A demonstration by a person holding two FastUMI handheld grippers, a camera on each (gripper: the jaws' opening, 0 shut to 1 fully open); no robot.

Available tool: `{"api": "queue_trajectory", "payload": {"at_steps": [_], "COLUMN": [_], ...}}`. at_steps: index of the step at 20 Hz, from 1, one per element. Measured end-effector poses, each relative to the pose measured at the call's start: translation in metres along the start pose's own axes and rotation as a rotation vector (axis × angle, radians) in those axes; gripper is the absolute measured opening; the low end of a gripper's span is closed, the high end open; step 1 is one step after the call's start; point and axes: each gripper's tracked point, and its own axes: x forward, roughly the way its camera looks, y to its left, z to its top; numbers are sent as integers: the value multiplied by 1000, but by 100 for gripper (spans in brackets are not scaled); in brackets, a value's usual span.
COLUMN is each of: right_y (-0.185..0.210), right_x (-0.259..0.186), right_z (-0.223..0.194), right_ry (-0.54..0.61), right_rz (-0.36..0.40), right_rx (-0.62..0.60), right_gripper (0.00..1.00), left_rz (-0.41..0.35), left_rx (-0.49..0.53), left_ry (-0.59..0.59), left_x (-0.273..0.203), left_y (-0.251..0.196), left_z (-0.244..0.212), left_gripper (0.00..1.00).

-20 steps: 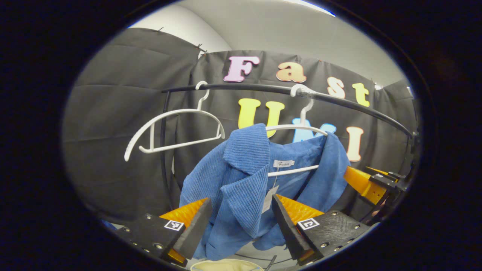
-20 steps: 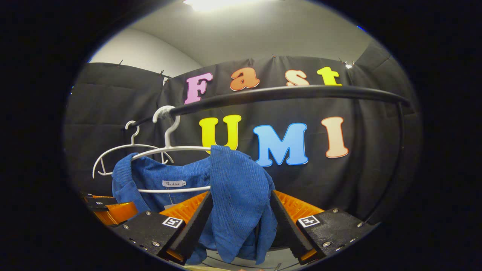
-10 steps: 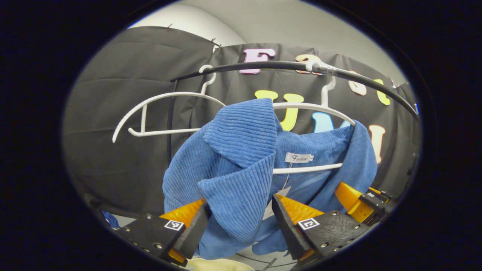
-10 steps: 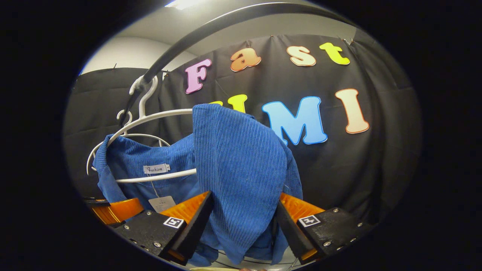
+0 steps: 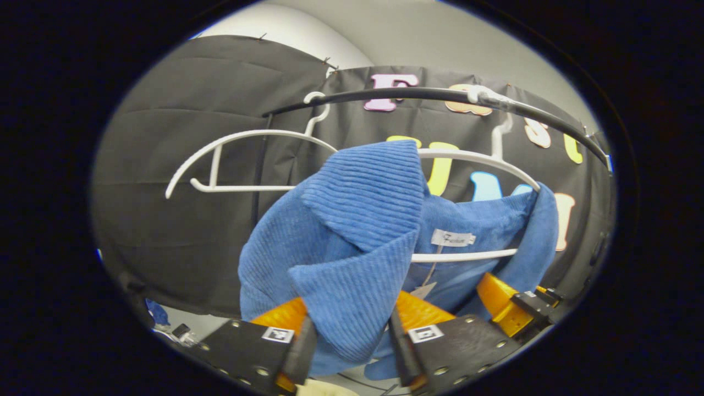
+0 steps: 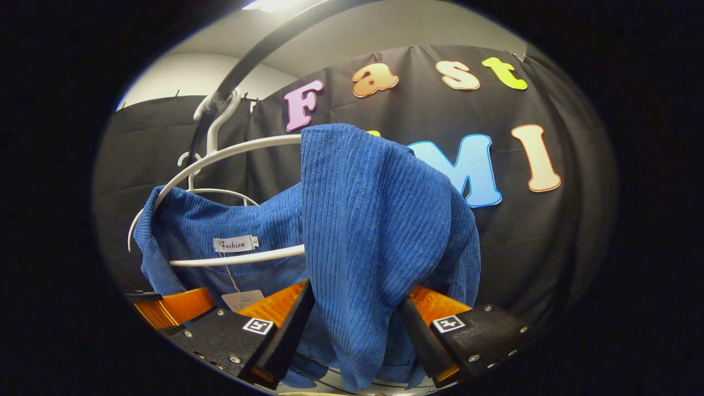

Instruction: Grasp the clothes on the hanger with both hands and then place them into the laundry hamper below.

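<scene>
The blue corduroy jacket [image 5: 352,258] hangs on the white hanger [image 5: 473,159] just ahead of both grippers, the left gripper [image 5: 346,346] narrowed on its lapel and the right gripper [image 6: 352,324] wide around its shoulder, which should pinch firmly before lifting; the neck label's writing I leave unread.

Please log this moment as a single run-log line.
left claw: closing on blue jacket | right claw: open around jacket | white hanger: on rail | stage: grasping

The jacket [image 6: 374,231] is hung on a hanger [image 6: 242,148] from the rail [image 5: 418,94]; a second hanger [image 5: 242,159] is hung beside it.
</scene>
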Motion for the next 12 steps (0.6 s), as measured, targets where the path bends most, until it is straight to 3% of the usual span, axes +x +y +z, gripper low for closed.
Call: {"api": "queue_trajectory", "payload": {"at_steps": [1,2,3,4,5,8,12], "right_y": [-5,-10,-18,-27,-27,-22,-53], "right_x": [-1,1,0,1,0,-4,-15], "right_z": [2,3,6,10,11,11,32], "right_ry": [-3,-4,-7,-14,-7,18,-30], "right_rz": [-12,-22,-37,-54,-37,24,-24], "right_rx": [2,6,17,35,45,62,52], "right_gripper": [73,63,46,29,10,3,2], "left_rz": [4,42,41,-7,-33,-54,-74], "left_rx": [-9,-10,-21,-34,-44,-44,-46], "left_ry": [8,11,6,6,5,2,-12], "left_x": [-1,-2,-2,0,-3,-11,-26], "left_y": [2,11,15,8,7,16,22], "left_z": [-2,-4,-3,-2,-4,3,13], "left_gripper": [53,39,24,9,6,1,0]}}
